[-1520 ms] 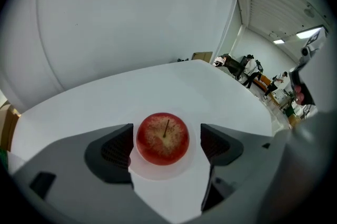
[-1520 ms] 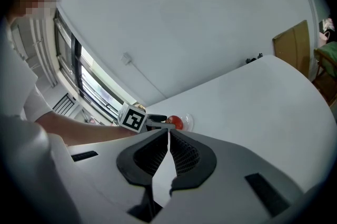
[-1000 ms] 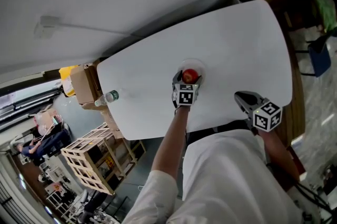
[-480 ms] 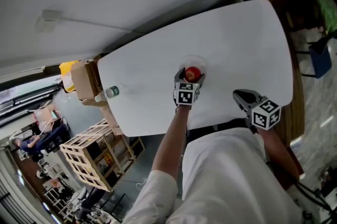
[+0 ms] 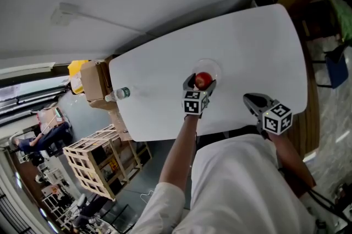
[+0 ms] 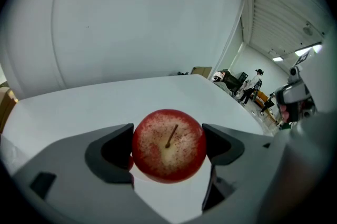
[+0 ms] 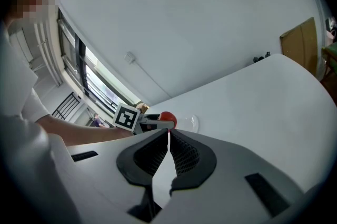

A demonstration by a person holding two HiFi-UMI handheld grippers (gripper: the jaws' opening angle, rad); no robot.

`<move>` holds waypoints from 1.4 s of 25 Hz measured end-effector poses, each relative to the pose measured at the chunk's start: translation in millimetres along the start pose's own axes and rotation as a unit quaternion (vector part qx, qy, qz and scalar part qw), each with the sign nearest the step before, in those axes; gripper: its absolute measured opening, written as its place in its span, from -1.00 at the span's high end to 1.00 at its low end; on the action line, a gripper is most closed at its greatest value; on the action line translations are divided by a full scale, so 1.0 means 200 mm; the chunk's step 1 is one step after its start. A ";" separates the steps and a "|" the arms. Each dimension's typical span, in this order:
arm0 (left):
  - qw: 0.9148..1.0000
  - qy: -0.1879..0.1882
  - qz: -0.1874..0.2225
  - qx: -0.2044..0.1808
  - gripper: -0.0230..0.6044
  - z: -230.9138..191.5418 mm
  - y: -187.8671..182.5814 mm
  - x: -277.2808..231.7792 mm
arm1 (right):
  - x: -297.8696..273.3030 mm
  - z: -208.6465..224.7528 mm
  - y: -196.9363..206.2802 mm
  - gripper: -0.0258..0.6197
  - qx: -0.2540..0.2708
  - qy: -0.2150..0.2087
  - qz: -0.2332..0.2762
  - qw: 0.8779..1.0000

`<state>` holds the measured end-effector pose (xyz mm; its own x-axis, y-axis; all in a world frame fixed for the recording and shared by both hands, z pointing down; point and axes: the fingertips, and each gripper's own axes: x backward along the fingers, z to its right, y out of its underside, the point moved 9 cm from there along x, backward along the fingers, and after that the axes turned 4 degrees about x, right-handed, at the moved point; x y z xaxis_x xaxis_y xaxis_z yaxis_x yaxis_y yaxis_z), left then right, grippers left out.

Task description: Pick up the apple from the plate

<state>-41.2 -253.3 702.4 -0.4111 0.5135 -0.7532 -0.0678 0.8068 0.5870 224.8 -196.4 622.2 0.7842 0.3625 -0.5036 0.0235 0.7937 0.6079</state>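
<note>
The apple (image 6: 168, 145) sat pinched between the jaws of the left gripper (image 5: 201, 84), over the near edge of the clear plate (image 5: 216, 68); whether it touched the plate could not be told. The right gripper (image 7: 168, 136) hovered right of the plate, well apart, its jaws pressed together. A bottle (image 5: 118, 94) lay far left of the plate.

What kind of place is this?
Likely a workshop or lab, not a home: marker-tagged left gripper clamping a red apple over a white table, wooden slatted crates and a brown cardboard box beside it.
</note>
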 end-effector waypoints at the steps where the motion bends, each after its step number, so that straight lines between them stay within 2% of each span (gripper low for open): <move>1: 1.000 0.002 0.004 0.002 -0.36 0.00 0.00 0.02 | 0.00 -0.01 0.00 0.80 0.003 -0.001 -0.001 1.000; 12: 0.998 0.030 0.059 0.014 -0.36 0.07 -0.05 0.29 | -0.03 -0.13 0.03 0.80 0.030 -0.010 -0.007 0.999; 23: 0.995 0.051 0.083 0.017 -0.36 0.00 0.07 0.58 | -0.07 -0.36 0.10 0.80 0.057 0.014 -0.002 0.998; 35: 0.991 0.085 0.103 0.010 -0.36 -0.06 0.25 0.98 | -0.08 -0.70 0.19 0.80 0.080 0.041 0.035 0.995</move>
<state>-136.0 -116.7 588.0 -0.5622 0.6121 -0.5561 0.0506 0.6966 0.7157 127.5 -104.5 567.0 0.7341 0.4586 -0.5008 0.0739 0.6791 0.7303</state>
